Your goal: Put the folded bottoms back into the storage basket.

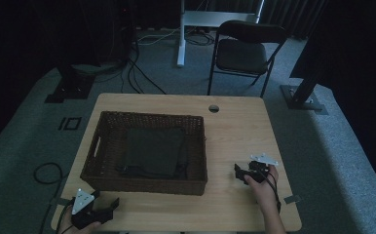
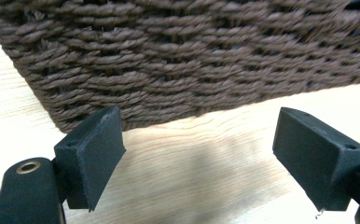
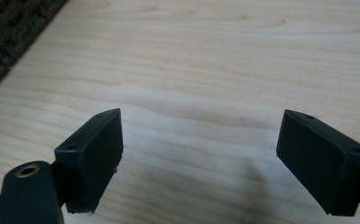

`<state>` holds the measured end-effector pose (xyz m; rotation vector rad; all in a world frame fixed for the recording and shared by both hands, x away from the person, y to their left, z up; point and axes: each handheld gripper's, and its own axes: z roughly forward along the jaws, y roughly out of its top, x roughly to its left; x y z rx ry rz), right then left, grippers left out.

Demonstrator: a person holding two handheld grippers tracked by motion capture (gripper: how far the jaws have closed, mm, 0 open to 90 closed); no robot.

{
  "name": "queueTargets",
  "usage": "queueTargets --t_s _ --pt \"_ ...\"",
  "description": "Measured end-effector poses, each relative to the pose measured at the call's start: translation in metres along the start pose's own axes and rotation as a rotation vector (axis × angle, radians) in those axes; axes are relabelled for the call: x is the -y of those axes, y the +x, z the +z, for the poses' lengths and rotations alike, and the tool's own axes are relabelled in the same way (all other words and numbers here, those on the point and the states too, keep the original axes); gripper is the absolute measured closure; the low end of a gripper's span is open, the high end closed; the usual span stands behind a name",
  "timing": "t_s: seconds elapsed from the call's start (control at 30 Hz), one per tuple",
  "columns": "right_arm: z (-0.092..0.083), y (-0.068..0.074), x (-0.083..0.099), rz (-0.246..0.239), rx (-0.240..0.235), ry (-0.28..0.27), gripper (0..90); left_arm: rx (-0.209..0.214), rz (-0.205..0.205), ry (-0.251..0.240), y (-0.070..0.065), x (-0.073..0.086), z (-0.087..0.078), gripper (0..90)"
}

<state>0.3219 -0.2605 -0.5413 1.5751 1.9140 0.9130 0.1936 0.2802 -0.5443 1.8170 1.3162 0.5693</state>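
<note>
Each hand carries a black gripper: the left gripper [image 1: 109, 205] at the lower left of the high view, the right gripper [image 1: 238, 170] at the lower right. Both bear a pale grey three-cornered plate on top. A black cable trails from the right one along the bare forearm. Up close, the jaws are matte black blocks (small screw holes in their tops), with a brass-ringed hole at the lower left.

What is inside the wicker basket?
The basket holds a dark folded cloth lying flat, covering most of the bottom. Anything under the cloth cannot be seen.
</note>
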Motion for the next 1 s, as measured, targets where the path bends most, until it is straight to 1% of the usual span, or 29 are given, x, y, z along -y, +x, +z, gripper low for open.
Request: queueTargets --t_s 0.07,0.1,0.17,0.23,0.3,0.37,0.43,0.5,0.63,0.83,1.0 --pt "0.001 -0.002 0.003 0.005 0.002 0.014 14.2 -0.005 0.001 0.007 0.000 0.001 0.002 16.8" --pt "0.002 -0.003 0.004 0.005 0.005 0.019 14.2 -0.008 -0.005 0.014 0.000 0.002 0.004 16.8" --pt "0.003 -0.005 0.007 0.009 0.007 0.032 14.3 -0.033 -0.001 0.032 0.000 0.004 0.007 16.8" --pt "0.004 -0.007 0.010 0.001 0.012 0.044 13.8 -0.046 0.007 0.051 0.000 0.006 0.009 16.8" --pt "0.004 -0.008 0.011 -0.007 0.020 0.042 13.9 -0.054 0.006 0.050 0.000 0.006 0.013 16.8" --pt "0.004 -0.009 0.011 -0.016 0.028 0.046 13.4 -0.076 0.024 0.057 0.000 0.005 0.015 16.8" --pt "0.005 -0.009 0.011 -0.015 0.029 0.047 13.3 -0.090 0.030 0.056 0.000 0.005 0.017 16.7" --pt "0.005 -0.009 0.011 -0.015 0.029 0.047 13.2 -0.107 0.050 0.053 -0.001 0.005 0.019 16.7" --pt "0.005 -0.009 0.011 -0.014 0.029 0.048 13.2 -0.108 0.051 0.041 0.000 0.007 0.019 16.3" --pt "0.005 -0.010 0.011 -0.001 0.043 0.046 13.2 -0.114 0.048 0.015 0.002 0.009 0.019 16.3" --pt "0.004 -0.010 0.011 0.000 0.042 0.046 13.1 -0.115 0.048 0.012 0.002 0.010 0.020 16.0"
